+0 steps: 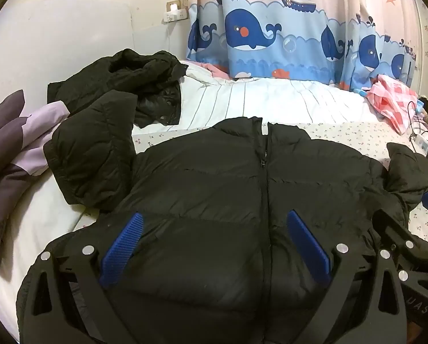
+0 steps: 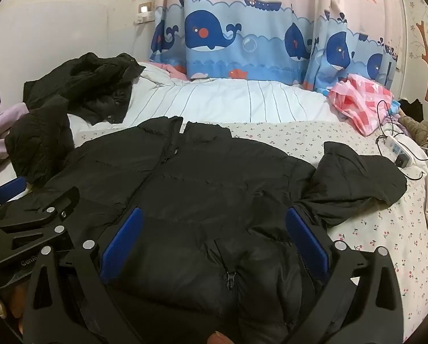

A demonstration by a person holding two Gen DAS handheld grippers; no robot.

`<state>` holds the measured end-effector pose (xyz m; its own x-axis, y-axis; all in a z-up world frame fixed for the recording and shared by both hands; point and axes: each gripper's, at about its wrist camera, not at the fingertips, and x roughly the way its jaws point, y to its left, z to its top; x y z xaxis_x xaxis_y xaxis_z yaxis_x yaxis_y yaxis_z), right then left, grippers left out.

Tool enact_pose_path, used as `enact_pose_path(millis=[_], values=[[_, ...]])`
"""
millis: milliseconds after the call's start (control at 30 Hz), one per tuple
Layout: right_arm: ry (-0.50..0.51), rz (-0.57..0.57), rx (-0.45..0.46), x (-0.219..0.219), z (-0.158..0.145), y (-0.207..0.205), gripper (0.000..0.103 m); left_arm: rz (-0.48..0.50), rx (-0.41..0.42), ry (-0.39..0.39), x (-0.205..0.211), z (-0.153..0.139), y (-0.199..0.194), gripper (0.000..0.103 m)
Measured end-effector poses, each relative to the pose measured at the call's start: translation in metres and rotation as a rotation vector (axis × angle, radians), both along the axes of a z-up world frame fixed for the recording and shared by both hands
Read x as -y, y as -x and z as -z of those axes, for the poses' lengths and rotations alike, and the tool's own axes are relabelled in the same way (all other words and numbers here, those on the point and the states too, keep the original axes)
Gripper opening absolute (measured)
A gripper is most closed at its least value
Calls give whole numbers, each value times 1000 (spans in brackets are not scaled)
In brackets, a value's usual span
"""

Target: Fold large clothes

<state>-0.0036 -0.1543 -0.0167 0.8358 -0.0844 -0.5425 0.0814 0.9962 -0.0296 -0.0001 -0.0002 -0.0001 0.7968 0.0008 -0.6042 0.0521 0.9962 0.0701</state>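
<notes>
A black puffer jacket (image 1: 214,189) lies front up and zipped on the bed, collar toward the curtain; it also shows in the right wrist view (image 2: 202,183). Its left sleeve (image 1: 93,154) lies bent at the left, and its right sleeve (image 2: 357,177) lies bent at the right. My left gripper (image 1: 214,238) is open above the jacket's lower front, holding nothing. My right gripper (image 2: 214,238) is open above the lower hem near a pocket zip (image 2: 230,278), holding nothing. Each gripper shows at the edge of the other's view.
A second black jacket (image 1: 122,83) lies crumpled at the back left. A purple quilt (image 1: 10,149) is at the left, a pink checked bag (image 2: 360,97) and a power strip (image 2: 397,149) with cables at the right. The whale curtain (image 1: 271,37) hangs behind the bed (image 2: 371,229).
</notes>
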Motion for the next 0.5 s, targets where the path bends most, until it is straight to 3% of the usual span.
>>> enact_pose_path(millis=[500], values=[[-12,2,-6,4,3,1,96,2,-2,1,1,7,0,96]])
